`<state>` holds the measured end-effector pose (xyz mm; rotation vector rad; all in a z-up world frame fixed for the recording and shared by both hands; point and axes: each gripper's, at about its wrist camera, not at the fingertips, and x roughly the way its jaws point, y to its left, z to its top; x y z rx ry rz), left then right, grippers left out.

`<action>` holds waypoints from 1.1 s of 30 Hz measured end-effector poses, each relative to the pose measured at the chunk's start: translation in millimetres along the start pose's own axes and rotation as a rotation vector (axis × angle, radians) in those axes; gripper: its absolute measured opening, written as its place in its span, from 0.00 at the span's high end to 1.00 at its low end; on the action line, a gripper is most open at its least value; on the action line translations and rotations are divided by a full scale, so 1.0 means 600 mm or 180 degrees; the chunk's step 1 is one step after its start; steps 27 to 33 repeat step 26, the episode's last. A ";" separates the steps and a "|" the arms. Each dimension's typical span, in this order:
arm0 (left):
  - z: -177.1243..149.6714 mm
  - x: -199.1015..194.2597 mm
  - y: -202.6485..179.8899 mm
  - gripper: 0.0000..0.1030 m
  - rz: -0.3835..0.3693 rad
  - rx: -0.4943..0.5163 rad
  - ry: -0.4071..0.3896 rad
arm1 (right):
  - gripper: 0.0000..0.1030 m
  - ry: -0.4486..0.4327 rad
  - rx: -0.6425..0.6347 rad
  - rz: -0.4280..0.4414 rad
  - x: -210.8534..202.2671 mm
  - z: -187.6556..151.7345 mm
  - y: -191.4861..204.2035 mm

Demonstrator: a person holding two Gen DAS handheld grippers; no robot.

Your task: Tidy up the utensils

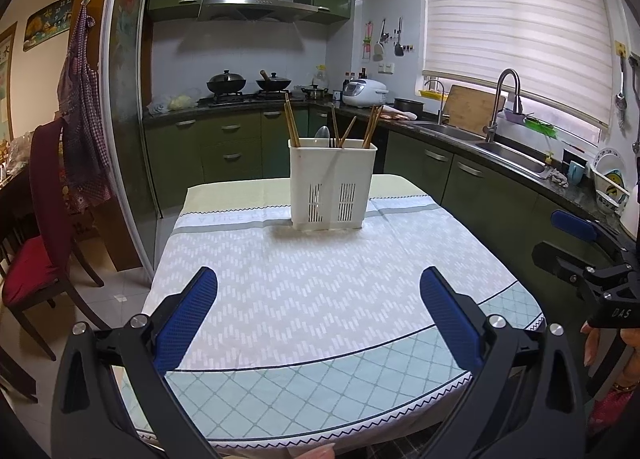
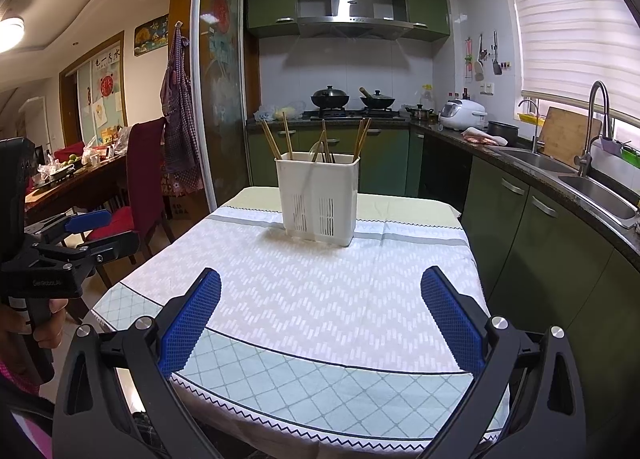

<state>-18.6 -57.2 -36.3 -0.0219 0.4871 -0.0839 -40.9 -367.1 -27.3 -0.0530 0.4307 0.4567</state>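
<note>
A white slotted utensil holder stands upright on the far part of the table. It also shows in the right wrist view. Several wooden chopsticks and a spoon stick up from it; the chopsticks also show in the right wrist view. My left gripper is open and empty above the near half of the table. My right gripper is open and empty too, beside the left gripper. The right gripper shows at the right edge of the left wrist view.
The table carries a patterned cloth. A dark red chair stands left of it. Green kitchen cabinets with a sink run along the right. A stove with pots is at the back.
</note>
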 end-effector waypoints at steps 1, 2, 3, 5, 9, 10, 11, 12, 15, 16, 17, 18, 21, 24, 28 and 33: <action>0.000 0.000 0.000 0.06 0.0001 -0.0004 0.0009 | 0.04 0.0002 0.0000 0.0001 0.001 -0.001 0.000; 0.000 0.001 0.000 0.06 0.0006 -0.0012 0.0014 | 0.04 0.0003 0.0001 -0.0001 0.001 -0.001 0.000; 0.000 0.001 0.001 0.06 0.0015 -0.0017 0.0016 | 0.04 0.0006 0.0001 -0.0003 0.002 -0.001 0.000; 0.000 0.002 0.001 0.06 0.0042 -0.0015 0.0012 | 0.04 0.0009 -0.0004 -0.0003 0.002 -0.001 0.001; -0.001 -0.003 0.006 0.06 0.0007 -0.0063 -0.0093 | 0.04 0.0012 -0.0003 -0.0002 0.005 -0.002 0.000; -0.001 -0.004 0.007 0.06 0.0006 -0.0083 -0.0102 | 0.04 0.0015 -0.0002 -0.0002 0.006 -0.003 0.000; 0.000 -0.004 0.008 0.06 0.0011 -0.0095 -0.0097 | 0.04 0.0018 0.0000 0.0000 0.007 -0.003 0.000; 0.000 -0.004 0.009 0.06 0.0018 -0.0094 -0.0088 | 0.04 0.0020 0.0001 0.0000 0.007 -0.003 -0.001; -0.001 -0.003 0.007 0.06 0.0087 -0.0060 -0.0080 | 0.04 0.0021 0.0001 0.0000 0.008 -0.003 -0.001; -0.001 -0.002 0.007 0.06 0.0101 -0.0051 -0.0070 | 0.04 0.0023 0.0002 -0.0001 0.009 -0.003 -0.001; -0.001 -0.002 0.007 0.06 0.0111 -0.0040 -0.0063 | 0.04 0.0024 0.0002 -0.0003 0.009 -0.003 -0.001; -0.001 -0.001 0.006 0.06 0.0134 -0.0018 -0.0050 | 0.04 0.0022 0.0001 -0.0001 0.008 -0.003 -0.001; -0.001 0.005 0.005 0.06 0.0233 0.0018 0.0001 | 0.04 0.0026 -0.0003 -0.0003 0.008 -0.003 -0.001; -0.003 0.007 0.005 0.06 0.0285 0.0042 0.0003 | 0.04 0.0022 0.0004 0.0005 0.008 -0.002 -0.001; -0.004 0.008 0.003 0.06 0.0298 0.0076 0.0014 | 0.04 0.0026 0.0001 -0.0006 0.010 -0.003 -0.001; -0.004 0.008 0.003 0.06 0.0298 0.0076 0.0014 | 0.04 0.0026 0.0001 -0.0006 0.010 -0.003 -0.001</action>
